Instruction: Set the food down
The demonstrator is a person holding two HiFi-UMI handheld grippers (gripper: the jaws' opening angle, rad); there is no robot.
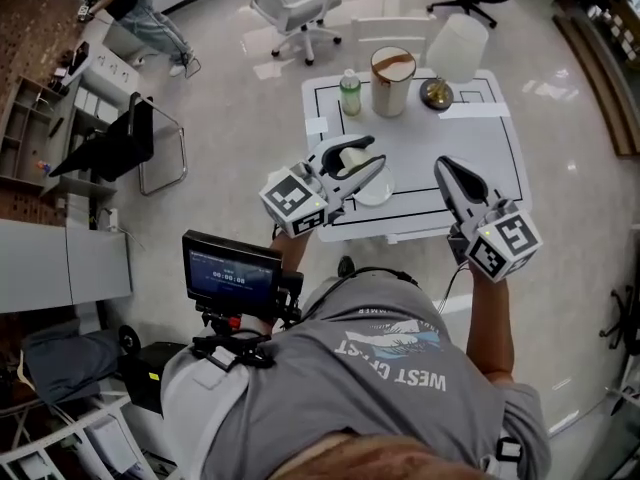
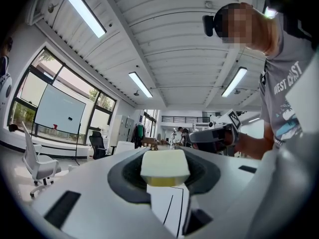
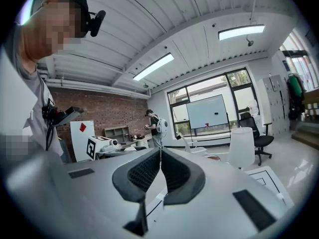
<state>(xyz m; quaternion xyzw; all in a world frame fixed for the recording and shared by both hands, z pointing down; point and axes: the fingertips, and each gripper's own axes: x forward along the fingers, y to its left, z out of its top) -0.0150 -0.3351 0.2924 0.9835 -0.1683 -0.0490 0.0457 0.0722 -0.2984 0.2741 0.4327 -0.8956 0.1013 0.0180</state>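
Left tongs (image 1: 372,154): clenched on a pale cream rectangular block of food (image 2: 164,167) with a yellowish lower edge. The block sits between the two dark pads, close to the tips.
Right tongs (image 1: 447,169): clenched with nothing in them. In the right gripper view the dark ribbed pads meet along one thin seam.
Food position: inside the left tongs' grip and not resting on any surface.
Under the left tongs: a small round white dish (image 1: 377,194). In the head view the lower jaw partly covers it, and the food shows just beyond the dish's far rim.
Table: a white rectangular table marked with black lines (image 1: 480,148) lies under the tips of both tongs.
Beyond the tong tips: a row at the table's far side. A clear plastic bottle with a green cap (image 1: 350,93) is on the left tongs' side. A cream cylindrical canister with a brown lid (image 1: 392,80) is in the middle. A small dark round bowl (image 1: 436,93) is on the right tongs' side.
Spacing: the two tongs are well apart, and bare table shows between them.
Operator: a person in a grey printed T-shirt (image 1: 390,368), with both arms reaching toward the table.
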